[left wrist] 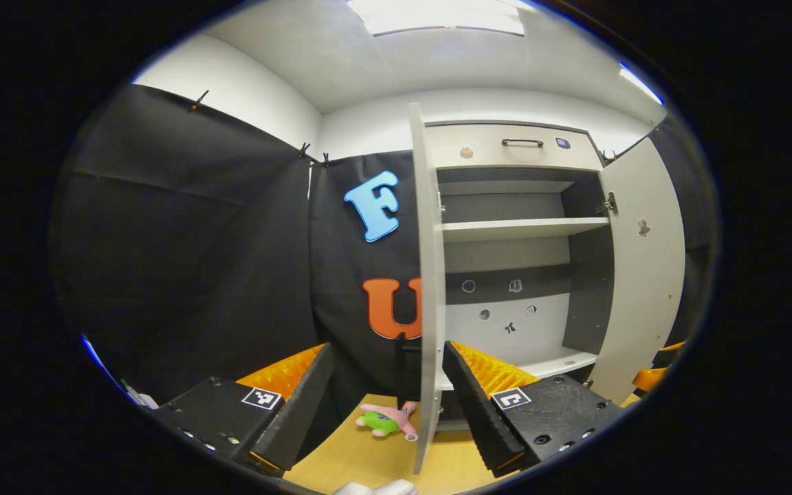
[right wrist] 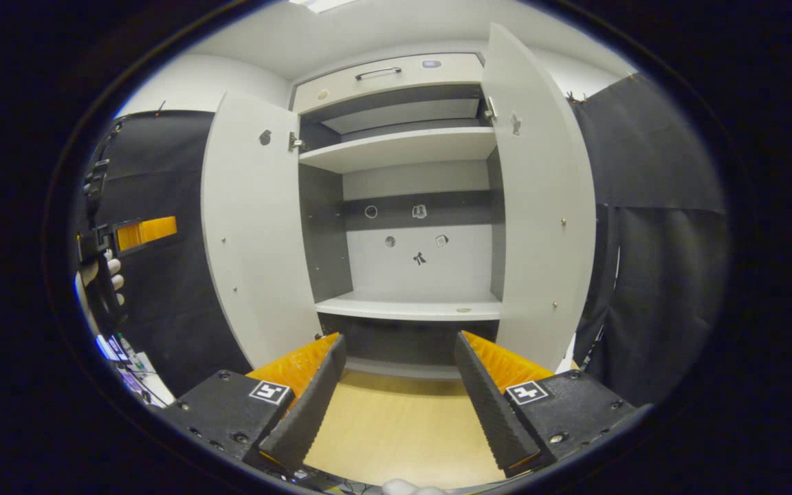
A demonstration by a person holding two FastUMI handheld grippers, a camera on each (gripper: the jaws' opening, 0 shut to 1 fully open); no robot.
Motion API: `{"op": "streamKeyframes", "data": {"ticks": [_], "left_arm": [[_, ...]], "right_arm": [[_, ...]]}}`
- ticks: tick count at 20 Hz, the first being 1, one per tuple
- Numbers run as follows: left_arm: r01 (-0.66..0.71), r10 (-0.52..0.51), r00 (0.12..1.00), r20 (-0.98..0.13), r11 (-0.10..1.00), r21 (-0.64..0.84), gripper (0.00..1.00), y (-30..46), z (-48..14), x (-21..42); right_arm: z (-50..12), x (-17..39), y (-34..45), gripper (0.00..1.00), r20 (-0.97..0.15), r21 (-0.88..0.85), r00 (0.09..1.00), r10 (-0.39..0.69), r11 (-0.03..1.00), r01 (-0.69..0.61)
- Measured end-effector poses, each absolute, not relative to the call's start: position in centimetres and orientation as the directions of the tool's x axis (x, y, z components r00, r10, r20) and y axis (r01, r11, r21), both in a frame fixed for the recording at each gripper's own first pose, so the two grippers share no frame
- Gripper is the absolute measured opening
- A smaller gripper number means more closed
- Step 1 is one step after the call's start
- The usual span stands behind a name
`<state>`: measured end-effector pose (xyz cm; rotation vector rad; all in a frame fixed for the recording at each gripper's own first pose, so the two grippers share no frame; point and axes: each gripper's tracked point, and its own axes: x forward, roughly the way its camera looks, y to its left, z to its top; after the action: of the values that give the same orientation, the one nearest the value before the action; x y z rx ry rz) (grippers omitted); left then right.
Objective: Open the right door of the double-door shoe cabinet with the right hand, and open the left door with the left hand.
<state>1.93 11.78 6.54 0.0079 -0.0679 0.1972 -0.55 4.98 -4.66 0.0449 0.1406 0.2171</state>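
The shoe cabinet (right wrist: 410, 144) stands with both doors swung wide. In the right gripper view the left door (right wrist: 251, 234) and right door (right wrist: 540, 206) flank pale shelves. My right gripper (right wrist: 399, 340) is open, low in front of the cabinet, touching nothing. In the left gripper view the left door (left wrist: 429, 289) appears edge-on, its lower edge between the fingers of my open left gripper (left wrist: 388, 352), nearer the right finger, with no visible press. The right door (left wrist: 643, 275) hangs open beyond. My left gripper (right wrist: 136, 234), held by a hand (right wrist: 97, 278), also appears left of the left door.
A drawer with a dark handle (left wrist: 522, 143) tops the cabinet. A pink and green plush toy (left wrist: 386, 421) lies on the wooden floor (right wrist: 403, 426) by the left door's foot. Black cloth walls close in on both sides. Cables and clutter (right wrist: 124, 357) sit at far left.
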Motion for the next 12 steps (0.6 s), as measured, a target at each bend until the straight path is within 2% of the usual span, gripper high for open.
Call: {"op": "streamKeyframes", "data": {"ticks": [7,8,9,12], "left_arm": [[-0.074,0.071,0.996,0.051,0.995,0.061,0.96,1.8,3.9,2.4],[-0.061,0.059,0.997,0.042,0.997,0.053,1.00,0.9,3.2,2.1],[-0.044,0.043,0.999,0.030,0.998,0.037,0.96,-0.1,2.5,1.9],[-0.015,0.015,1.000,-0.020,1.000,-0.003,0.96,-2.2,-0.5,1.2]], "right_arm": [[-4.2,-0.5,1.6,0.99,-0.111,0.071,0.983,0.149,0.987,-0.141],[-4.1,-0.6,1.2,0.99,-0.107,0.072,0.984,0.139,0.989,-0.132],[-4.1,-0.6,0.8,0.99,-0.103,0.075,0.986,0.129,0.990,-0.121],[-4.6,-0.6,-0.3,0.99,-0.112,0.081,0.989,0.097,0.993,-0.089]]}}
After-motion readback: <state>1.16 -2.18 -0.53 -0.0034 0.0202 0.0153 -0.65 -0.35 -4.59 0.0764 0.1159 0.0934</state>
